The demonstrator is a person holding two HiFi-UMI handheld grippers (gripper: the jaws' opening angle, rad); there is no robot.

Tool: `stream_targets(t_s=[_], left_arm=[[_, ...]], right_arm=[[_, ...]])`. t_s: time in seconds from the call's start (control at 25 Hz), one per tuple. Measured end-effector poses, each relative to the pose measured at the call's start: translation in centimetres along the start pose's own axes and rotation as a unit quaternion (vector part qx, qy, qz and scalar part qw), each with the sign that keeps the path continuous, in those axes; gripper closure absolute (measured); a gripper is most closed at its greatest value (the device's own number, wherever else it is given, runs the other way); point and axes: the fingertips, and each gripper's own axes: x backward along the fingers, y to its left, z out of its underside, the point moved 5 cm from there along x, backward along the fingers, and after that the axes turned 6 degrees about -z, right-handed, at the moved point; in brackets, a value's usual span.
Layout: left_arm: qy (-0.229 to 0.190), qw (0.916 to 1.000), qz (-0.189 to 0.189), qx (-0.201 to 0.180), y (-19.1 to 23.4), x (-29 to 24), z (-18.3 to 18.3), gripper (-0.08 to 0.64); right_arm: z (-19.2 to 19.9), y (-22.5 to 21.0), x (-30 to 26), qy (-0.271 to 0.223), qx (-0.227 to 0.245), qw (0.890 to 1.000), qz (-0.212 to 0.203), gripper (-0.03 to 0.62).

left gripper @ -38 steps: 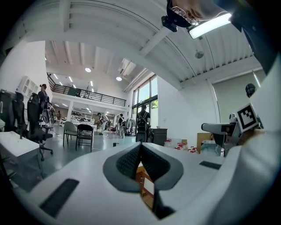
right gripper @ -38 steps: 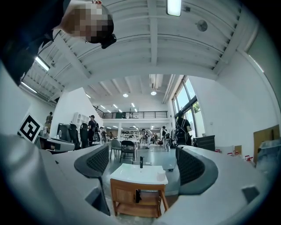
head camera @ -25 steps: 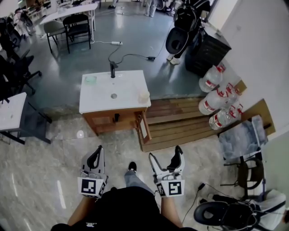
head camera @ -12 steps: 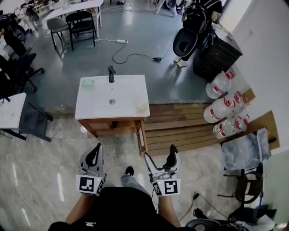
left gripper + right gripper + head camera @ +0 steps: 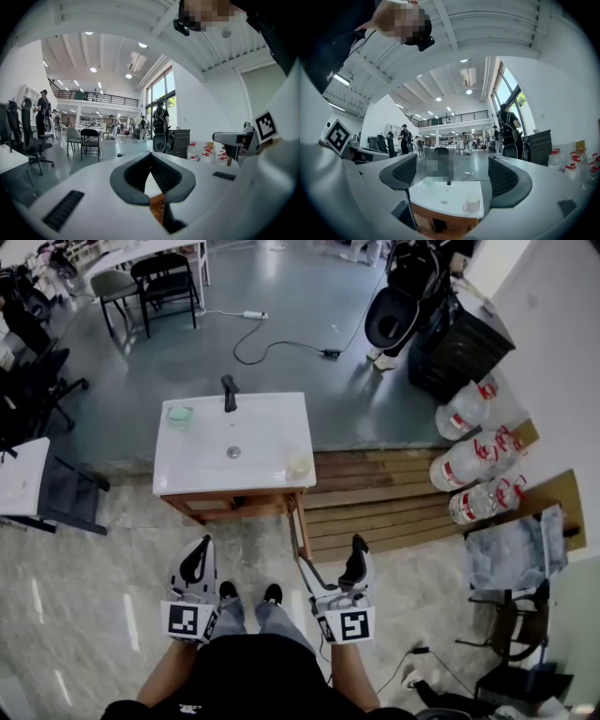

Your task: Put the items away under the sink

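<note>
Task looks barely begun. The sink (image 5: 253,432) stands at 12 o'clock from the person, well apart from both grippers. Its door (image 5: 302,524) hangs open at the 5 o'clock corner. The left gripper (image 5: 196,559) is clenched on nothing. The right gripper (image 5: 333,563) is spread wide and empty. A cup (image 5: 298,465) sits on the sink top at 4 o'clock. A small green thing (image 5: 179,414), maybe a soap dish, sits at 10 o'clock. Neither is picked up or stowed yet.

pale cup (image 5: 298,465), green dish (image 5: 179,414), atop sink (image 5: 262,427)
</note>
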Motion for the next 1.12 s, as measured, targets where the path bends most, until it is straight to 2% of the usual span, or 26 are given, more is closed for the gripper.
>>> stream_targets(t_s=[0.24, 0.48, 0.68, 0.8, 0.96, 1.12], left_arm=[[-0.002, 0.9996, 0.029, 0.003, 1.4, -3.8, 4.0, 0.554], [0.007, 0.9992, 0.039, 0.003, 3.7, -7.3, 11.9, 0.555], [0.021, 0.9986, 0.047, 0.009, 5.8, -10.0, 19.3, 0.554], [0.021, 0.9988, 0.044, 0.006, 6.6, -11.6, 22.3, 0.555], [0.023, 0.9987, 0.045, 0.012, 6.6, -13.2, 25.2, 0.554], [0.032, 0.9985, 0.044, 0.008, 6.6, -13.8, 26.8, 0.555]], right_arm=[[5.2, 0.1, -2.9, 0.009, -0.002, 1.000, 0.020, 0.123], [15.1, -0.5, -5.7, 0.039, -0.018, 0.998, 0.041, 0.124], [22.7, -1.8, -8.9, 0.039, -0.025, 0.997, 0.060, 0.124], [26.6, -3.1, -11.2, 0.042, -0.024, 0.997, 0.065, 0.124], [30.3, -5.0, -14.6, 0.045, -0.018, 0.997, 0.068, 0.126], [32.2, -6.6, -17.8, 0.046, -0.006, 0.997, 0.069, 0.129]])
